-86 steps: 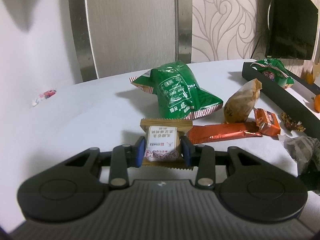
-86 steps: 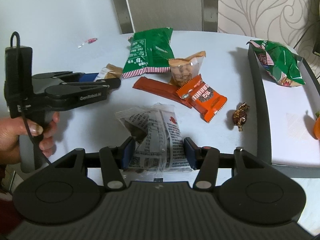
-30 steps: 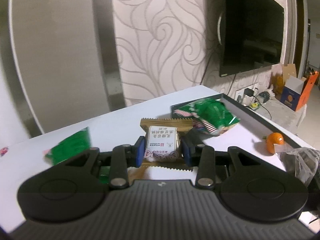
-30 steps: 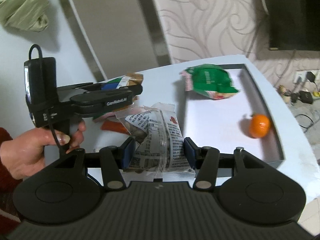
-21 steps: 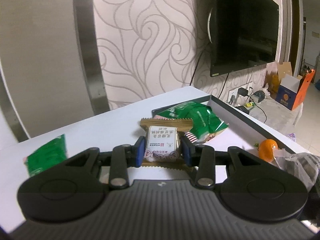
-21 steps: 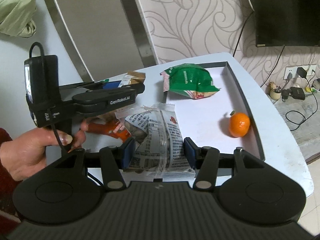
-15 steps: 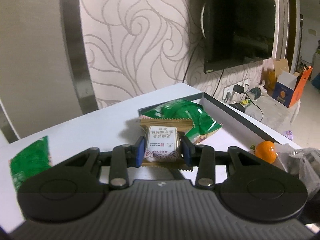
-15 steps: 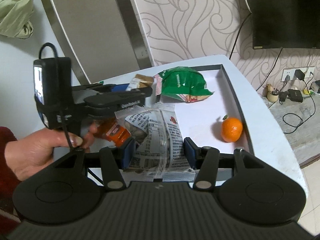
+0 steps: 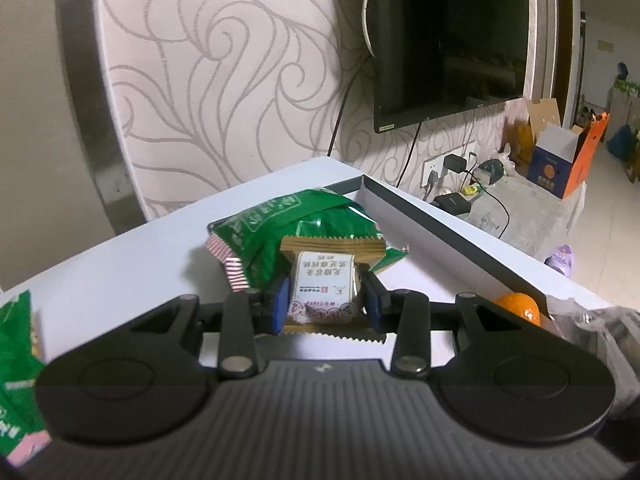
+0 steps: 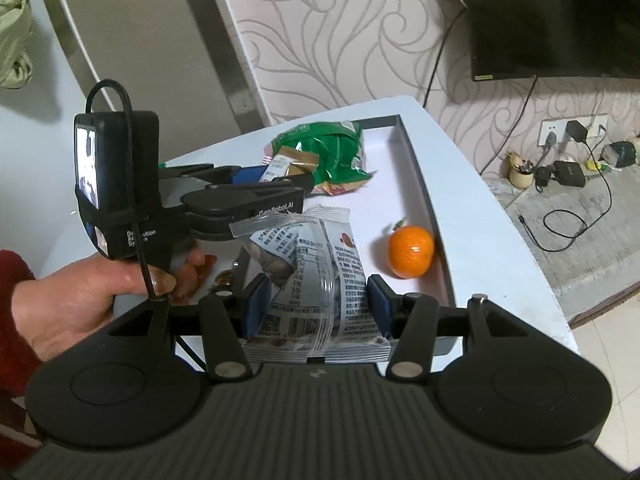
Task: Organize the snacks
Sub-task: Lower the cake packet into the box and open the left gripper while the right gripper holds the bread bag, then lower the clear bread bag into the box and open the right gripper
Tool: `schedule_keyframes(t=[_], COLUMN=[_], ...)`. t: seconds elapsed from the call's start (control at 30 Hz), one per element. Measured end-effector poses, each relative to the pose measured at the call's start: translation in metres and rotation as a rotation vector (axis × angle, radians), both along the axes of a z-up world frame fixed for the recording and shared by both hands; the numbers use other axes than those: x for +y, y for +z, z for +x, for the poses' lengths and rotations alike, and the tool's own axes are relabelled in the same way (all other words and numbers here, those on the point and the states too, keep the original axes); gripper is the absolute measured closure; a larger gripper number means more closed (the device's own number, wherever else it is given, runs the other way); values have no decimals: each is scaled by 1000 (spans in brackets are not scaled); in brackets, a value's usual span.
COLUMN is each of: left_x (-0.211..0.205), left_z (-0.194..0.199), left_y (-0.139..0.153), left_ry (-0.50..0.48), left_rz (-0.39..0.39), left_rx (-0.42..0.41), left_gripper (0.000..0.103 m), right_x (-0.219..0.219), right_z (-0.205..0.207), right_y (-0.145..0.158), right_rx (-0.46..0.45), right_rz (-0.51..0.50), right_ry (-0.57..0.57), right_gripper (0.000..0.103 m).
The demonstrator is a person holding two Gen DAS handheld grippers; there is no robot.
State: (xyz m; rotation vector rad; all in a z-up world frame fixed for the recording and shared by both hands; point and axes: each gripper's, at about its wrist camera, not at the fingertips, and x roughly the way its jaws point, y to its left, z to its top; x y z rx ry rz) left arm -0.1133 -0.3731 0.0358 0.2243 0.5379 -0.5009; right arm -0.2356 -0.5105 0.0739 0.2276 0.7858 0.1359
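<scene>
**Both packets now over the tray**

My left gripper, clamped on the brown-edged biscuit packet, has swung from the table's snack pile to just above the green bag in the grey-rimmed tray. My right gripper pinches one clear nut packet near the single tangerine. White tray floor lies bare between bag, tangerine and far rim.

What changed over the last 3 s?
Both grippers lifted off the loose snack pile and swung right, over the tray. The left gripper now holds its biscuit by the green bag; the right gripper carries the clear packet near the orange. Both grips unchanged, nothing released.
</scene>
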Motion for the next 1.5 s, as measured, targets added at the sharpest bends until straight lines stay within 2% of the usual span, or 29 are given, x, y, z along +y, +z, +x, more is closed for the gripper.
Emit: schedule_keyframes(t=[0.4, 0.63, 0.7, 1.23, 1.5], left_x=[-19, -23, -22, -5, 19], left_z=[11, 8, 8, -2, -25], left_y=[-13, -14, -12, 5, 17], left_ry=[-29, -31, -29, -17, -28], left_rz=[16, 19, 14, -43, -57], left_rx=[35, 24, 19, 18, -11], left_gripper=[60, 40, 37, 37, 37], right_x=[-8, -8, -7, -6, -4], right_z=[8, 10, 9, 18, 35], right_y=[-8, -9, -10, -14, -24], right_rx=[27, 32, 34, 20, 22], right_rz=[0, 4, 6, 3, -12], right_ry=[5, -3, -3, 2, 24], right_gripper=[44, 44, 44, 44, 46])
